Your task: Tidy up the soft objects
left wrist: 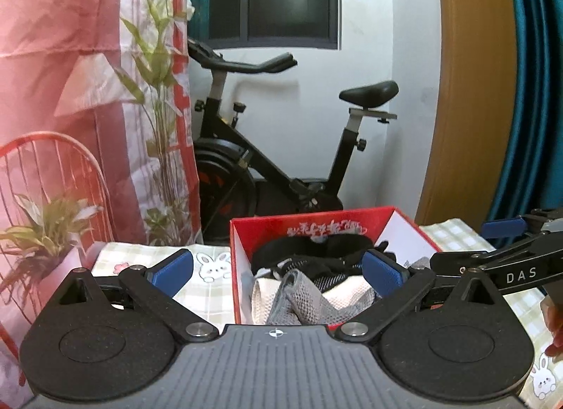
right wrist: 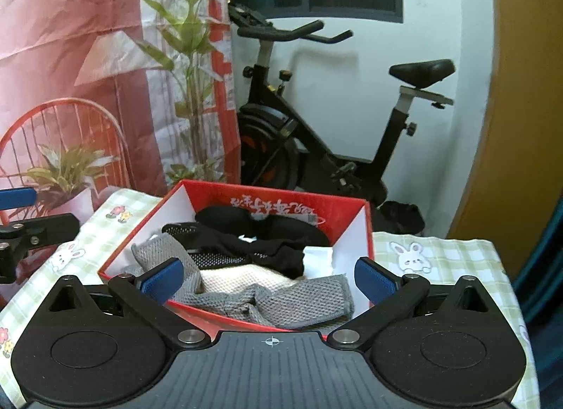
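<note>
- Two grippers, both spread wide, both empty, nothing between the blue pads.
- Far left, at nine to ten o'clock in either view: printed pink backdrop (left wrist: 63,57) with a red chair and potted plants on it, behind the checked rabbit-print tablecloth (left wrist: 147,257).
- Left gripper (left wrist: 278,268): jaws fully apart, gripping nothing; left pad over bare tablecloth, right pad over the box's right part, contact with the cloths impossible to tell.
- Dead ahead at twelve o'clock, near: red box (left wrist: 239,268) with white inner walls, holding the soft things — black fabric (left wrist: 309,250) at the back, a cream cloth (left wrist: 352,294) beneath, a grey mesh cloth (left wrist: 295,300) bunched at the near wall.
- Right gripper (right wrist: 267,278): likewise wide open and empty, hovering at the box's near rim.
- Between its pads: grey mesh cloth (right wrist: 299,298) draped over the near rim, long axis running nine to three o'clock — roughly across the jaws, part hanging outside.
- Likely judgement: right gripper the nearer one to that overhanging grey piece; a short push toward twelve o'clock and a close would take it, perhaps with the wrist turned to pinch across the narrow way.
- Behind, at twelve to one o'clock: black exercise bike (right wrist: 316,148) by the white wall.
- Far right, three o'clock: yellow-brown panel (right wrist: 510,127).
</note>
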A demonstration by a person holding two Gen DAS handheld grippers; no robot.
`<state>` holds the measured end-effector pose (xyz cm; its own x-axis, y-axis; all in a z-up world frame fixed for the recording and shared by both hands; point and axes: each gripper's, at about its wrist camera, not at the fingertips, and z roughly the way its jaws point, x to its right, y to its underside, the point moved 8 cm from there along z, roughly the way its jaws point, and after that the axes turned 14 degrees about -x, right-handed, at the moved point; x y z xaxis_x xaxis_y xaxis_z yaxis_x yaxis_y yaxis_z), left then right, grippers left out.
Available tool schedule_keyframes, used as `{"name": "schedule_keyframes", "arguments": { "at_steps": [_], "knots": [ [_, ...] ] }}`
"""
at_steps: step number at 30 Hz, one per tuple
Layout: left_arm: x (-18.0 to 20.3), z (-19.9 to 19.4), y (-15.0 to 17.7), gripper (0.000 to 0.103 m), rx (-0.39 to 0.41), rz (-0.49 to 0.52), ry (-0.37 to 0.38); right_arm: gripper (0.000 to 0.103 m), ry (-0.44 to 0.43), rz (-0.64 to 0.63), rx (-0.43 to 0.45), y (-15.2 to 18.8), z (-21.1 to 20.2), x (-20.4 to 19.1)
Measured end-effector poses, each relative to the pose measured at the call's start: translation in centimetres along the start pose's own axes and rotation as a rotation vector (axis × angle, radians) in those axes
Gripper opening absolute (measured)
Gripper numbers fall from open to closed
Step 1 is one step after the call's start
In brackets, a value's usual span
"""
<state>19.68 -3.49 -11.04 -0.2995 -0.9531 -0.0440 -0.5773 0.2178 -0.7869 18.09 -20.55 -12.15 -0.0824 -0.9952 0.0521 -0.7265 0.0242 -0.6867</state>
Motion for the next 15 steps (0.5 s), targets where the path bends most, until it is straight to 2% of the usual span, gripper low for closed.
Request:
{"name": "schedule_keyframes", "arguments": {
  "at_steps": [3,9,15],
  "knots": [
    [0.0,-2.1,-0.5,0.103,0.027,-0.008,-0.014,0.103,0.050,-0.002,0.044,-0.3,-2.5,-0.3],
    [0.1,-7.3,-1.2,0.103,0.071,-0.009,-0.070,0.103,0.059,0.030,0.111,-0.4,-8.3,-1.1],
    [0.5,-12.2,-1.4,0.103,0.122,-0.039,-0.090,0.103,0.088,0.055,0.192,0.1,-13.8,-1.5]
  ]
}}
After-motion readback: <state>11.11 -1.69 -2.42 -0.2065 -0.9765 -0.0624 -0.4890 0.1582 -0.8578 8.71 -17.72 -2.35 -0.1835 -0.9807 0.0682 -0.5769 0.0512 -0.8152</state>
